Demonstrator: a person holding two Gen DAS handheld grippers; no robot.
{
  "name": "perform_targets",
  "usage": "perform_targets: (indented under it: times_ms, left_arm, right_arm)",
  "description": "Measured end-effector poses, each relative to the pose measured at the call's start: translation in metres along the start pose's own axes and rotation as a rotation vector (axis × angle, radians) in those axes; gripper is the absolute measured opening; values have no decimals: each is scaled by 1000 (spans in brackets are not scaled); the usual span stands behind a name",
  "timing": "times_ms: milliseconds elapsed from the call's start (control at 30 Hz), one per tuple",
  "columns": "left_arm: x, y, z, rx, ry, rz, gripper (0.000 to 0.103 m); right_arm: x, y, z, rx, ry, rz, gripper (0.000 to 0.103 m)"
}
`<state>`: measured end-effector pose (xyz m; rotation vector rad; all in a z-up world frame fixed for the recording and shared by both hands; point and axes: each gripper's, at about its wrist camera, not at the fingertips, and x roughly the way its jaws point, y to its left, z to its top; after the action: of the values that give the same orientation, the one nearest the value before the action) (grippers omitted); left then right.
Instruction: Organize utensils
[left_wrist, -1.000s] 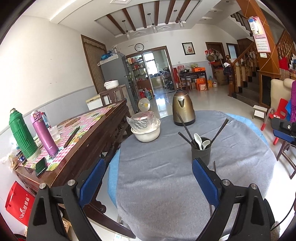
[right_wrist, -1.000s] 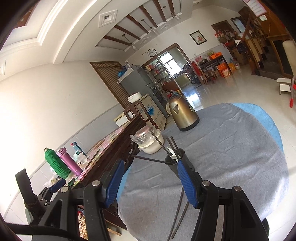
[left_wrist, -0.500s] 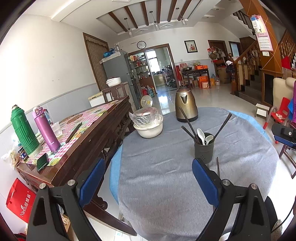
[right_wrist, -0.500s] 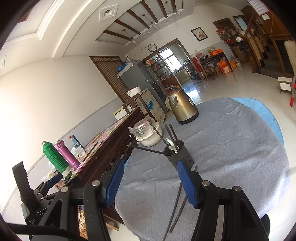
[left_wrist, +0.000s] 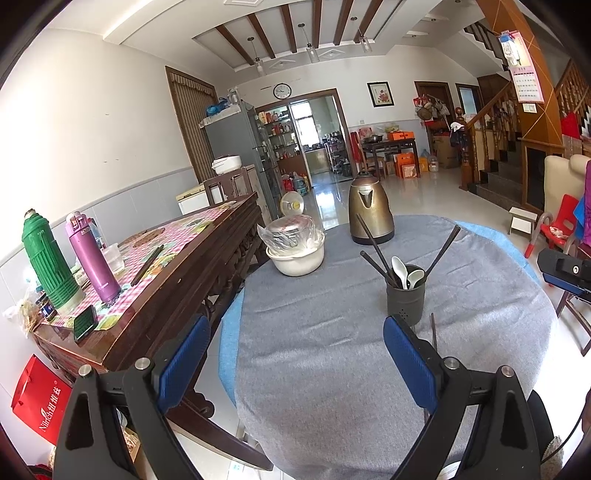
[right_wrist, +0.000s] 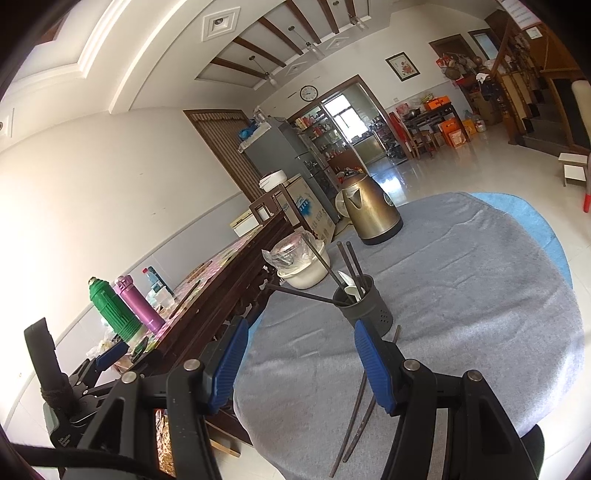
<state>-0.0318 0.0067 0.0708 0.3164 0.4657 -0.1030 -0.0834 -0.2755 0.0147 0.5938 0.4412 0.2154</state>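
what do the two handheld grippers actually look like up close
Both look alike. The left gripper has two black plastic fingers with triangular cut-outs and silver screw heads, each tipped with a ribbed blue pad. The right gripper has the same black frame, silver screws and blue pads. From the right wrist view, the left one shows a black, cord-wrapped handle.

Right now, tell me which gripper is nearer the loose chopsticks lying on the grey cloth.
Right. The right gripper hangs open just above the loose chopsticks; the left gripper, also open, sits off to their left.
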Motion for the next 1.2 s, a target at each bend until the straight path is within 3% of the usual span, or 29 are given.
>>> perform_targets:
  times_ms: [1200]
  left_arm:
    - [6,-2,-10,1,18,1,95]
  right_arm:
    - [1,7,-6,-47,22,6,63]
